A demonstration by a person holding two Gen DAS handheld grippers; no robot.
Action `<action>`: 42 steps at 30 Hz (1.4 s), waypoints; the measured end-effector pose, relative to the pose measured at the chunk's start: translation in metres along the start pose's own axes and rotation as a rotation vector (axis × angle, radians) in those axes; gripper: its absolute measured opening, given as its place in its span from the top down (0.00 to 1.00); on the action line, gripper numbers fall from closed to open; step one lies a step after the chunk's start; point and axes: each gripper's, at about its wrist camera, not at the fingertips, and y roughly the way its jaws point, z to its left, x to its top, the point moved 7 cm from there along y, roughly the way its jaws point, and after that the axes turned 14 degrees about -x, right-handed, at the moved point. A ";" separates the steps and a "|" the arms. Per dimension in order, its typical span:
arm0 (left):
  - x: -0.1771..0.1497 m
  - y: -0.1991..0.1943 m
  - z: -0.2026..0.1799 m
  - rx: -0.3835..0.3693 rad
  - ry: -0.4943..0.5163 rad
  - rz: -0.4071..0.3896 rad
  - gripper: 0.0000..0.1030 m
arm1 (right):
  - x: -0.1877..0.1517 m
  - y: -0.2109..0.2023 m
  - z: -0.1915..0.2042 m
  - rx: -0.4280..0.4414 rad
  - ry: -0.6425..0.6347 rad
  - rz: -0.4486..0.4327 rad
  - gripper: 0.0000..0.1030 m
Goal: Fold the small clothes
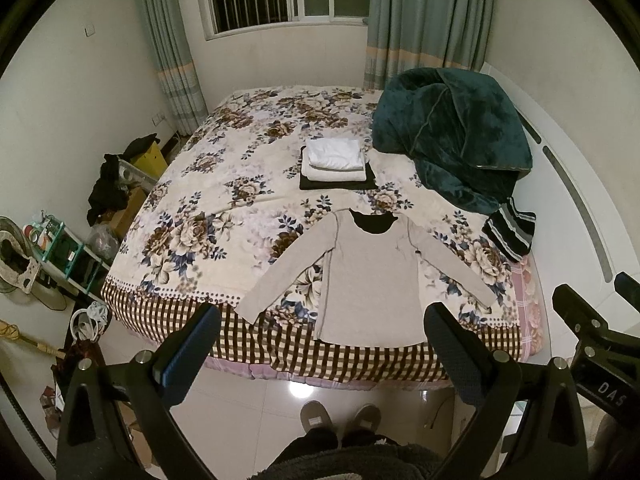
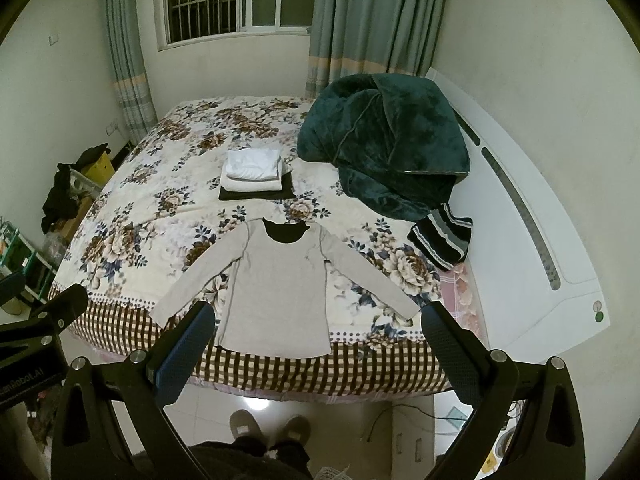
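A small grey long-sleeved shirt (image 1: 370, 280) lies flat on the floral bedspread (image 1: 224, 200), sleeves spread, hem at the bed's near edge; it also shows in the right wrist view (image 2: 278, 292). A stack of folded clothes (image 1: 336, 162), white on cream on black, sits behind it and shows too in the right wrist view (image 2: 254, 174). My left gripper (image 1: 320, 344) is open and empty, held above the floor before the bed. My right gripper (image 2: 318, 340) is open and empty, held likewise, and its body shows at the right edge of the left wrist view (image 1: 592, 332).
A dark green plush blanket (image 1: 448, 132) is heaped at the bed's back right. A striped black garment (image 1: 510, 232) lies beside the white headboard (image 2: 532, 240). Shelves and clutter (image 1: 60, 248) stand at the left wall. The person's slippers (image 1: 340, 420) are on the tiled floor.
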 end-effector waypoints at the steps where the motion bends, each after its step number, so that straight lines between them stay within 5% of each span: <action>1: 0.000 0.000 0.000 0.000 0.000 -0.001 0.00 | 0.001 0.000 0.000 -0.002 -0.001 0.000 0.00; 17: -0.003 0.000 -0.002 -0.001 0.000 -0.007 0.00 | 0.002 0.003 -0.002 -0.001 -0.001 0.003 0.00; 24: 0.035 0.036 0.009 0.031 0.016 -0.019 0.00 | 0.009 0.031 -0.006 0.012 0.040 0.056 0.00; 32: 0.057 0.158 0.042 0.107 0.031 -0.023 0.00 | -0.017 0.187 -0.068 -0.124 0.256 0.227 0.00; 34: 0.055 0.210 0.046 0.139 0.027 0.026 0.00 | -0.045 0.251 -0.102 -0.160 0.350 0.310 0.02; 38: 0.039 0.304 0.048 0.187 0.014 0.132 0.00 | -0.111 0.378 -0.156 -0.186 0.521 0.475 0.34; 42: 0.011 0.392 0.052 0.258 0.001 0.278 0.00 | -0.189 0.520 -0.204 -0.140 0.788 0.628 0.34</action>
